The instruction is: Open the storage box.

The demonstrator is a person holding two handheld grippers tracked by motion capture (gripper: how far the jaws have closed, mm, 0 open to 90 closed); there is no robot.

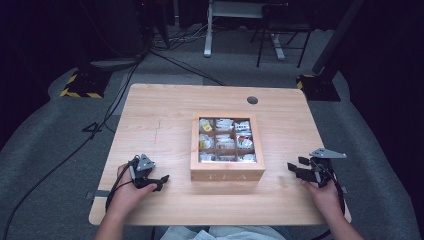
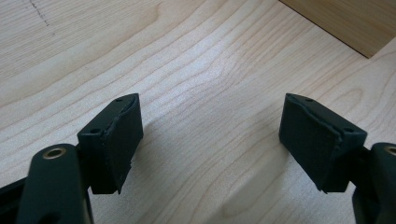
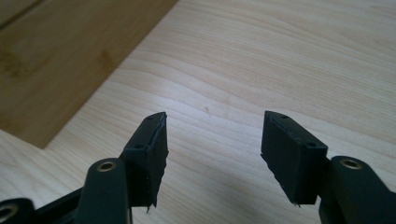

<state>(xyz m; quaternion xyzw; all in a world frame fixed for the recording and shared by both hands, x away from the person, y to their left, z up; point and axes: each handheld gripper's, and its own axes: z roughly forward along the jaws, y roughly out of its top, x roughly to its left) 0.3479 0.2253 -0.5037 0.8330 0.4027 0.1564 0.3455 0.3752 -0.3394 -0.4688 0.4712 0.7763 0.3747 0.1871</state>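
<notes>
High view had the wooden tea box [image 1: 227, 170], lid shut over its sachets, mid-table [image 1: 150, 115] between the left gripper [image 1: 162, 180] and right gripper [image 1: 295, 168], each near but apart from it. Left gripper view showed wide, empty jaws over bare wood, the box's corner at upper right. Right gripper view showed jaws parted more narrowly, nothing between, so the approach seemed just begun; next, I judged, both must close in on the lid.

A light wooden table [image 1: 155, 125], with a round cable hole [image 1: 252, 100] near its far edge, is set on grey carpet [image 1: 45, 150]. Black cables [image 1: 100, 125] are trailed across the floor. Yellow-and-black striped stand bases [image 1: 80, 85] are placed at either far corner. A white desk frame [image 1: 209, 30] and dark chair legs [image 1: 280, 45] are seen behind, in dim surroundings.
</notes>
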